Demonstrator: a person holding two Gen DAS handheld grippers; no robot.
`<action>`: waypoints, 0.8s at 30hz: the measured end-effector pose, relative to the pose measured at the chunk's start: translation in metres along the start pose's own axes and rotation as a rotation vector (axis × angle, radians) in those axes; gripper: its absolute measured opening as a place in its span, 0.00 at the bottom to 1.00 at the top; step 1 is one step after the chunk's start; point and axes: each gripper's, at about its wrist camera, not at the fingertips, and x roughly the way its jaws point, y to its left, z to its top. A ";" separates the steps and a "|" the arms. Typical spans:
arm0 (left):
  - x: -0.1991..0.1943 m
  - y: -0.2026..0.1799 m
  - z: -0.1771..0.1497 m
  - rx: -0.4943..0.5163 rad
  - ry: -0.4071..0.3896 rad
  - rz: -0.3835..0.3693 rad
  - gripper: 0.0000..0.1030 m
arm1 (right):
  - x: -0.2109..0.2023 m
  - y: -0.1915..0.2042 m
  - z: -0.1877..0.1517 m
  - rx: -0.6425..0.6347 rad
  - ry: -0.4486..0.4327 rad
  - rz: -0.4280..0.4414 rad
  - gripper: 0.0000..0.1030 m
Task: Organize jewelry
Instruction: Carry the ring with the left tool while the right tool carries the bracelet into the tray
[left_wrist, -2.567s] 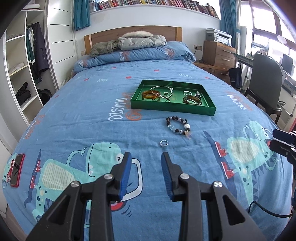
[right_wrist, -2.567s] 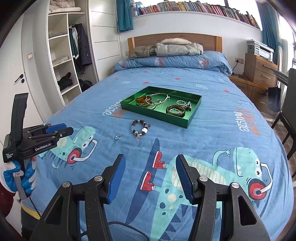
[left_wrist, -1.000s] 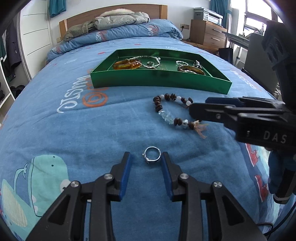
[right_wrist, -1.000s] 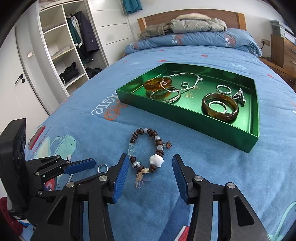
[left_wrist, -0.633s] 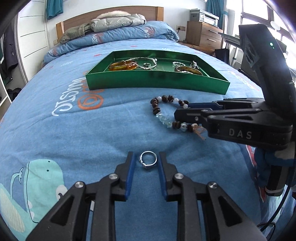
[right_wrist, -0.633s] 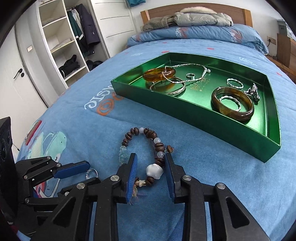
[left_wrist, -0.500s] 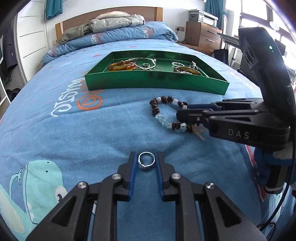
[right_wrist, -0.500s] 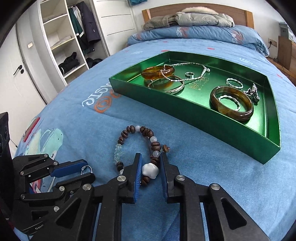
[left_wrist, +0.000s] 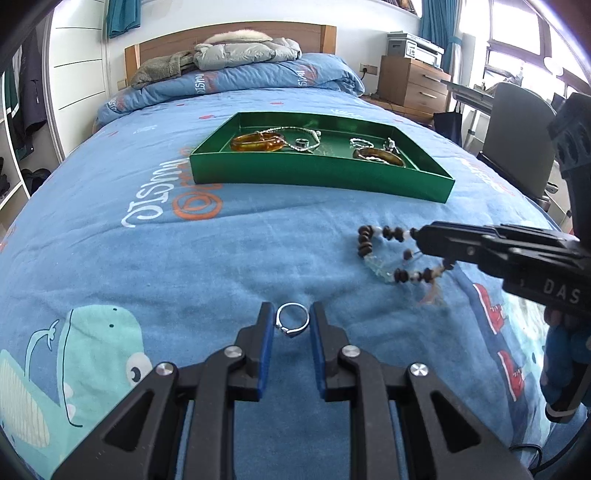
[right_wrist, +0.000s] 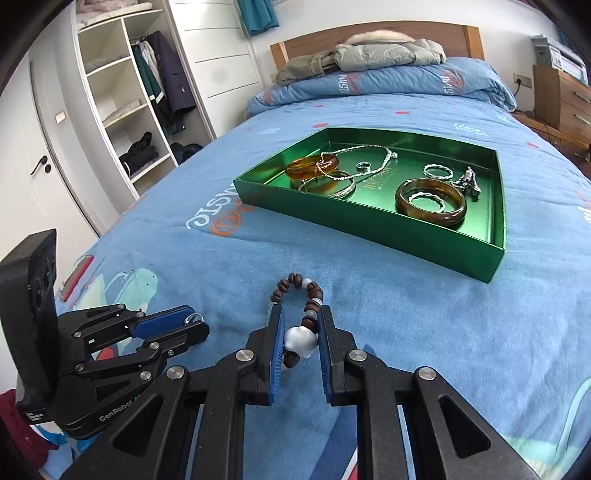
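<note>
Jaws-wise, your left gripper pinches the ring at lower centre, while only your right-wrist view shows the right gripper closing on the bracelet.

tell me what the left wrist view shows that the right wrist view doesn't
Left wrist only: the whole small ring between the left hand-held gripper's pads, and a chair.

Right wrist only: a wardrobe, a door, and the bracelet's white bead pinched in the right hand-held gripper.

Both: the green tray, the bead bracelet, the bed.

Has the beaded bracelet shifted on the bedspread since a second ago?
Yes. The beaded bracelet, pinched by the right gripper, now loops narrower, drawn away from the green tray.
</note>
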 end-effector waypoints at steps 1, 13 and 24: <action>-0.003 0.000 -0.001 -0.004 -0.003 0.002 0.17 | -0.007 0.002 -0.002 0.006 -0.006 -0.003 0.17; -0.054 -0.007 0.006 -0.029 -0.062 -0.035 0.17 | -0.086 0.030 -0.004 -0.111 0.019 -0.153 0.17; -0.078 -0.015 0.068 0.011 -0.116 -0.064 0.17 | -0.141 0.026 0.041 -0.201 -0.039 -0.253 0.17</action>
